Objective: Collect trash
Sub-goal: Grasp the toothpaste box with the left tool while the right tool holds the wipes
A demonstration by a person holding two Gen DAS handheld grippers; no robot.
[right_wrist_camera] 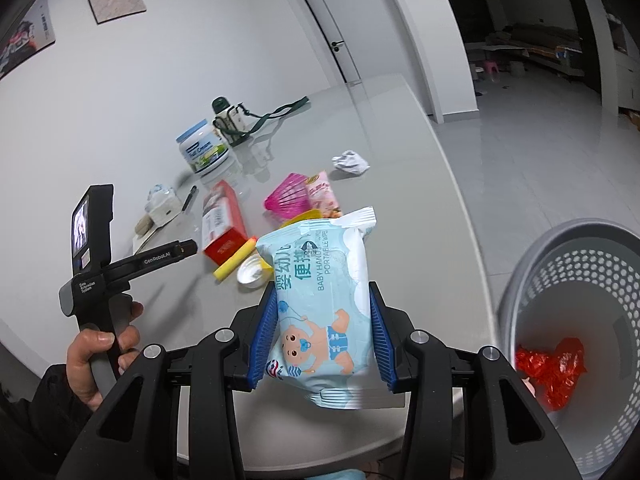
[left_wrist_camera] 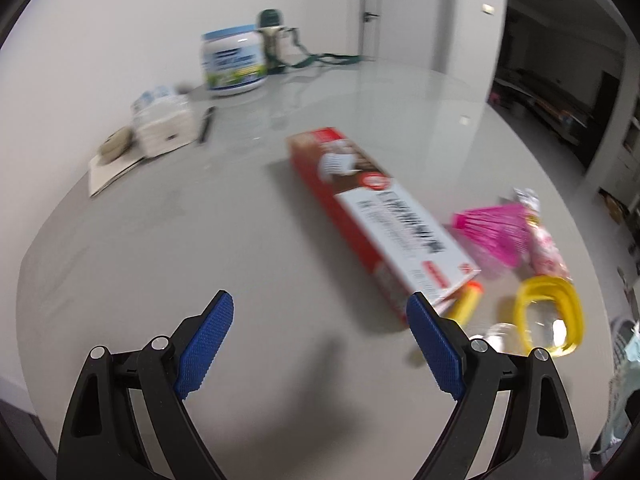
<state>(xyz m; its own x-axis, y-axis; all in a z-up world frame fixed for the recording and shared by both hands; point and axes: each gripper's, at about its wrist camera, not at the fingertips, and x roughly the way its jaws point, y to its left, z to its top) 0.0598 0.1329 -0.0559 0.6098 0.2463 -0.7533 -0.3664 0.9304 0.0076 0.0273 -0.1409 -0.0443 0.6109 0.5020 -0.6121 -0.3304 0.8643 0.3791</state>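
My right gripper (right_wrist_camera: 320,296) is shut on a light-blue pack of baby wipes (right_wrist_camera: 324,280), held upright above the table's near edge. To its right, off the table, stands a grey perforated basket (right_wrist_camera: 560,236) with red crumpled plastic (right_wrist_camera: 552,368) inside. My left gripper (left_wrist_camera: 320,298) hangs open over bare table with nothing between its pads. Just ahead and to its right lies a red-and-white carton (left_wrist_camera: 372,216). A person's hand (right_wrist_camera: 100,348) holds the left gripper (right_wrist_camera: 188,248) at the left of the right wrist view.
Past the carton (right_wrist_camera: 222,220) lie a yellow marker (left_wrist_camera: 464,304), a pink wire basket (left_wrist_camera: 492,236), a snack packet (left_wrist_camera: 544,248) and a yellow ring (left_wrist_camera: 548,312). A crumpled white paper (right_wrist_camera: 350,162) lies farther back. By the wall stand a tub (left_wrist_camera: 234,62), a bottle (left_wrist_camera: 272,40), tissues (left_wrist_camera: 160,120) and a pen (left_wrist_camera: 206,124).
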